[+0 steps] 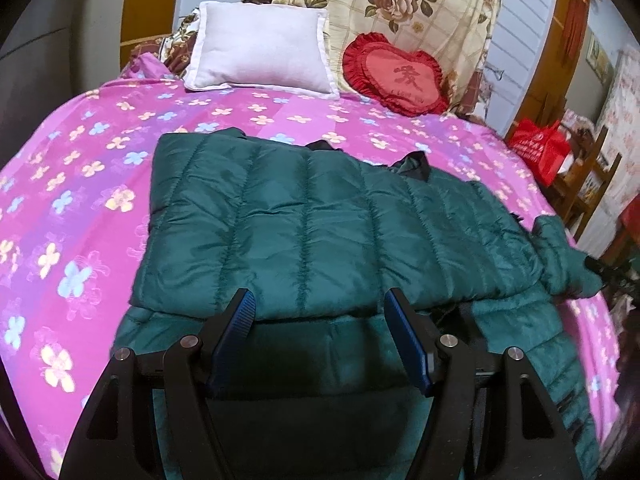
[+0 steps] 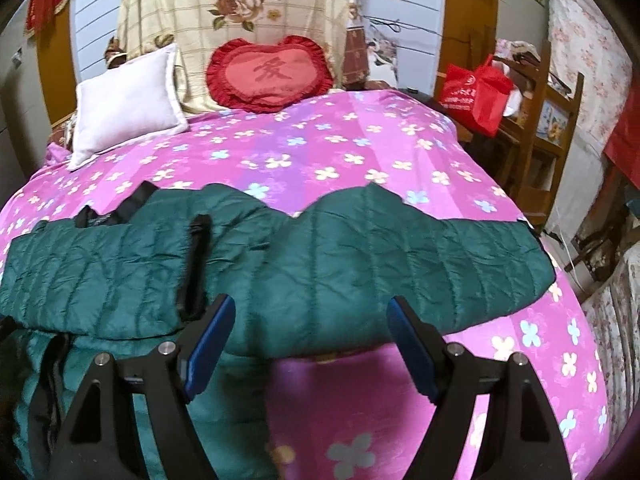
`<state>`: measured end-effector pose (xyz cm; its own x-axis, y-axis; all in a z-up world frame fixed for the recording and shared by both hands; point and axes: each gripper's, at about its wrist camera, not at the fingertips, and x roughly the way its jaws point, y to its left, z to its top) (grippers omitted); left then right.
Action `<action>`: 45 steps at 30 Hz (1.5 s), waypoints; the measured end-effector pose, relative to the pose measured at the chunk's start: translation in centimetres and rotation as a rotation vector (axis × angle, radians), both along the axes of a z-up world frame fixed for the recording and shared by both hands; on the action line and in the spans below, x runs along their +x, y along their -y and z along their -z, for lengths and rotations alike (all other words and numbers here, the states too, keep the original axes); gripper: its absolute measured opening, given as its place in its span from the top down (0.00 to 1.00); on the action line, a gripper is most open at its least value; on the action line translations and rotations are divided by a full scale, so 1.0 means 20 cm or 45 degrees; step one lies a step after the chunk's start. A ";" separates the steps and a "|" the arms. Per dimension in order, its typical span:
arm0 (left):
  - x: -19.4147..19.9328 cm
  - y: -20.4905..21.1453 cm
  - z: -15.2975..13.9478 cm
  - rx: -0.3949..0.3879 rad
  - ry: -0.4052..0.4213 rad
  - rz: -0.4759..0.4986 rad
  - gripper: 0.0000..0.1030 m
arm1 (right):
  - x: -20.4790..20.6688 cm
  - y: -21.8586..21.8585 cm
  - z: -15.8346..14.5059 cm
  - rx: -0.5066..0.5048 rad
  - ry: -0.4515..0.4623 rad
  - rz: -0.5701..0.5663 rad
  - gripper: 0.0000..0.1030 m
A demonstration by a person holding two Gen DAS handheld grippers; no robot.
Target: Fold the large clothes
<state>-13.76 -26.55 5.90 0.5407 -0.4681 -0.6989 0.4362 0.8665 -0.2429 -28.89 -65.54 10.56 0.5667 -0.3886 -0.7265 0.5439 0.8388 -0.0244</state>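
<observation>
A dark green quilted puffer jacket [image 1: 320,220] lies spread on a pink flowered bedspread [image 1: 80,184]. One part is folded over the rest, with its near edge just in front of my left gripper [image 1: 320,300], which is open and empty above the jacket. In the right wrist view the jacket [image 2: 360,256] stretches across the bed with a sleeve reaching right and a black zipper strip [image 2: 196,260] at left. My right gripper [image 2: 310,308] is open and empty over the jacket's near edge.
A white pillow [image 1: 260,52], a red heart cushion [image 1: 396,74] and a rose-print quilt [image 1: 400,4] sit at the bed's head. A red bag [image 2: 476,94] and wooden shelving [image 2: 556,120] stand to the right of the bed.
</observation>
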 end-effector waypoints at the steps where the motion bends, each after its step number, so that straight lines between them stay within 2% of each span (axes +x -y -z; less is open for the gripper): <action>1: 0.00 0.00 0.00 -0.005 -0.002 0.002 0.52 | 0.00 0.02 0.01 0.001 -0.002 0.009 0.21; 12: 0.00 0.01 -0.04 -0.027 0.046 0.018 0.52 | -0.03 0.27 0.05 -0.039 -0.021 0.102 0.21; 16: 0.00 0.01 -0.06 -0.019 0.072 0.020 0.52 | -0.08 0.45 0.08 -0.047 -0.034 0.208 0.21; 24: 0.04 -0.01 -0.02 -0.019 0.025 -0.004 0.52 | -0.21 0.86 0.14 -0.056 -0.054 0.447 0.20; 34: 0.04 0.00 0.01 0.001 0.019 -0.008 0.52 | -0.44 1.29 0.25 0.019 -0.016 0.755 0.15; 39: 0.05 0.00 0.03 0.002 0.012 -0.010 0.52 | -0.49 1.41 0.33 0.060 -0.028 0.840 0.15; 45: 0.05 0.01 0.05 0.016 0.007 -0.011 0.52 | -0.52 1.51 0.42 0.178 0.034 0.884 0.15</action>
<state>-12.72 -26.65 4.97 0.5481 -0.4547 -0.7020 0.4301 0.8731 -0.2297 -39.20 -95.65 2.24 0.2405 -0.5709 -0.7850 0.9530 0.2925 0.0792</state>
